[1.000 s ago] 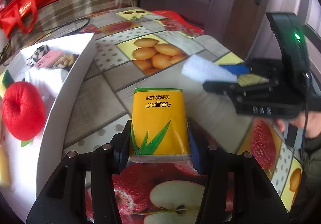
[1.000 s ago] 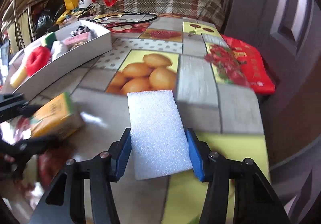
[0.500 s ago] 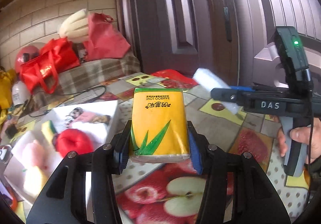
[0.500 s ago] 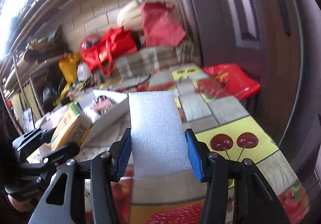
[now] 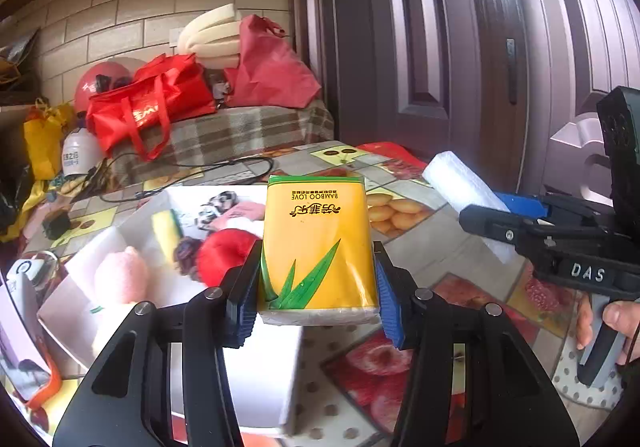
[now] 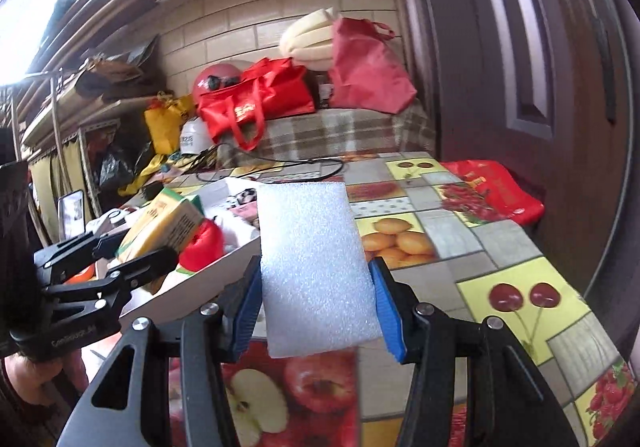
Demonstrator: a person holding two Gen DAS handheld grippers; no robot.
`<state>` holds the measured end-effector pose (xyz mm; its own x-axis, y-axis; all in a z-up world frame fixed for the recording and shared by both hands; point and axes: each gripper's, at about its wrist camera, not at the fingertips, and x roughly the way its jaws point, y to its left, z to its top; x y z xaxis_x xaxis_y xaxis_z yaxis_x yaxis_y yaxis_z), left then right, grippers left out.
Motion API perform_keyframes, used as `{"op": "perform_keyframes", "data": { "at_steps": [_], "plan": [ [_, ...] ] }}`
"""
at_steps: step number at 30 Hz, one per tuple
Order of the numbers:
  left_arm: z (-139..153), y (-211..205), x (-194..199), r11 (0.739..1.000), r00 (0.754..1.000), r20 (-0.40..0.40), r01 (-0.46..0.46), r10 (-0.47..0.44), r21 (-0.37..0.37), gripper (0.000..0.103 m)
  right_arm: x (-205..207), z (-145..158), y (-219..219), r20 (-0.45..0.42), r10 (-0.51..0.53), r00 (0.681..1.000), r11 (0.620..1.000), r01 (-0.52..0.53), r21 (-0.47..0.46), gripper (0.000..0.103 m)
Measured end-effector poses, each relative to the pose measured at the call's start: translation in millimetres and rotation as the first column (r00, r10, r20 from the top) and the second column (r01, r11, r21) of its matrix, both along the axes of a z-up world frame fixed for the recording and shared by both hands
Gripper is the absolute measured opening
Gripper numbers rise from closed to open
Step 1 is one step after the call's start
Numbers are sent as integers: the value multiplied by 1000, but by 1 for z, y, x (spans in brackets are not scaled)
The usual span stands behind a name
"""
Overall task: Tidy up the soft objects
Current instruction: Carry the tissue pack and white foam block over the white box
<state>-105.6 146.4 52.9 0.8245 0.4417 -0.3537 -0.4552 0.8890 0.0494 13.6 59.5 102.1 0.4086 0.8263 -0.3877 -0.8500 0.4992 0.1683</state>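
Note:
My left gripper (image 5: 316, 299) is shut on a yellow tissue pack (image 5: 318, 243) with a green leaf print, held in the air above the near corner of a white box (image 5: 224, 379). My right gripper (image 6: 314, 307) is shut on a white foam block (image 6: 314, 267), lifted over the fruit-print table (image 6: 460, 243). In the left wrist view the right gripper (image 5: 486, 217) and the foam block (image 5: 460, 183) show at the right. The right wrist view has the left gripper (image 6: 132, 247) with the tissue pack (image 6: 164, 223) at the left, over the box (image 6: 224, 267).
The white box holds a red plush apple (image 5: 224, 255), a pink plush (image 5: 120, 279), a yellow sponge (image 5: 166, 231) and other soft items. A black cable (image 5: 224, 171) lies on the table behind it. Red bags (image 5: 152, 99) sit on a plaid-covered bench; a dark door (image 5: 420, 47) stands at right.
Both grippers rose and tilted up, each keeping its object. The view went from the tabletop to the room behind. The left gripper with the tissue pack has come over the white box.

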Motion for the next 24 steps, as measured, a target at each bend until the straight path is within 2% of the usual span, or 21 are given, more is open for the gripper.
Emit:
{"op": "perform_keyframes", "data": {
  "at_steps": [6, 11, 20, 24],
  "plan": [
    [-1, 18, -15, 999, 999, -9, -51, 52, 10, 50, -13, -1, 22, 8, 51, 999, 998, -51, -28, 52],
    [-3, 46, -38, 991, 991, -14, -134, 135, 19, 50, -23, -2, 41, 27, 95, 995, 994, -93, -49, 52],
    [-7, 102, -64, 957, 957, -20, -289, 288, -36, 50, -31, -5, 85, -18, 187, 982, 980, -188, -59, 52],
    [-9, 118, -63, 945, 946, -32, -323, 322, -45, 50, -44, -8, 112, -48, 270, 962, 958, -273, -81, 52]
  ]
}}
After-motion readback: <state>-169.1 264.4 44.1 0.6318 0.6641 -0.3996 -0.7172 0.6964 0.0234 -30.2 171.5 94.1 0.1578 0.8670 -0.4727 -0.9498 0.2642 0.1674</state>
